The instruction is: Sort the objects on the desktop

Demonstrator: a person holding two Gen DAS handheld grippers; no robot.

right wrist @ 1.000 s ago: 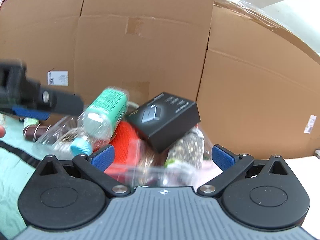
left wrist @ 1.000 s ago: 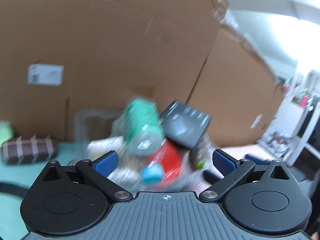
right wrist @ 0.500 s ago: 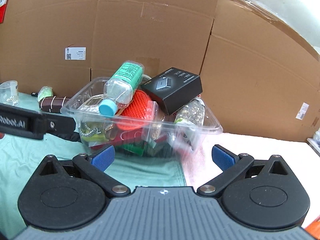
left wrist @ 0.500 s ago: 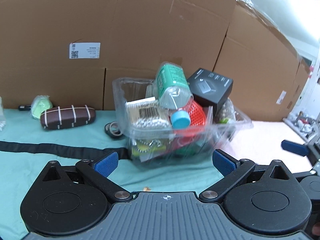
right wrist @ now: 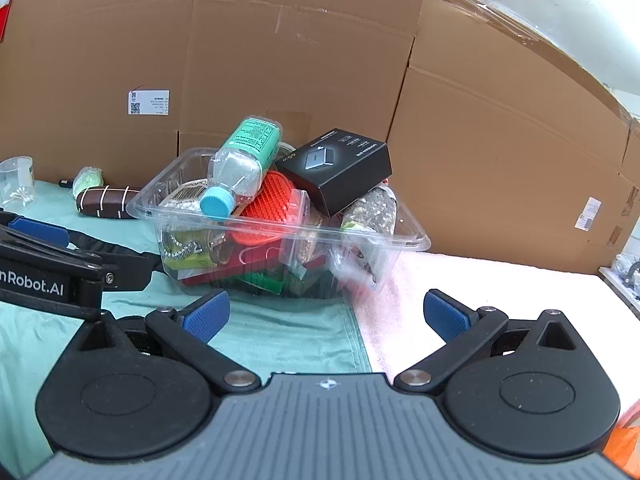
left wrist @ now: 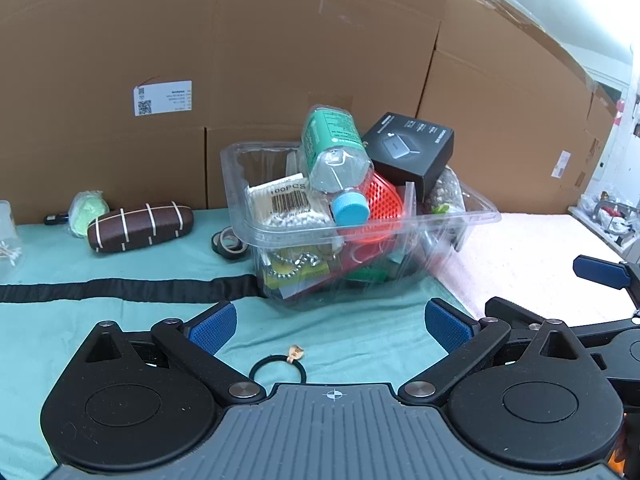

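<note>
Now, from the left wrist view, the left gripper (left wrist: 331, 326) hangs low over the teal cloth (left wrist: 120, 264), jaws spread wide and holding nothing. A black hair tie (left wrist: 277, 368) lies between its blue pads (left wrist: 212, 326). Ahead sits the clear bin (left wrist: 476, 216), heaped with a green-labelled bottle (left wrist: 336, 152), black box (left wrist: 412, 148) and red brush (left wrist: 380, 204); open cloth separates them. A brown glasses case (left wrist: 140, 226) lies left of the bin.

From the right wrist view, the right gripper (right wrist: 326, 314) is likewise released and empty, over the seam between the teal cloth and the pink towel (right wrist: 500, 292). Both grippers have backed off since half a second ago, so the bin looks smaller.
</note>
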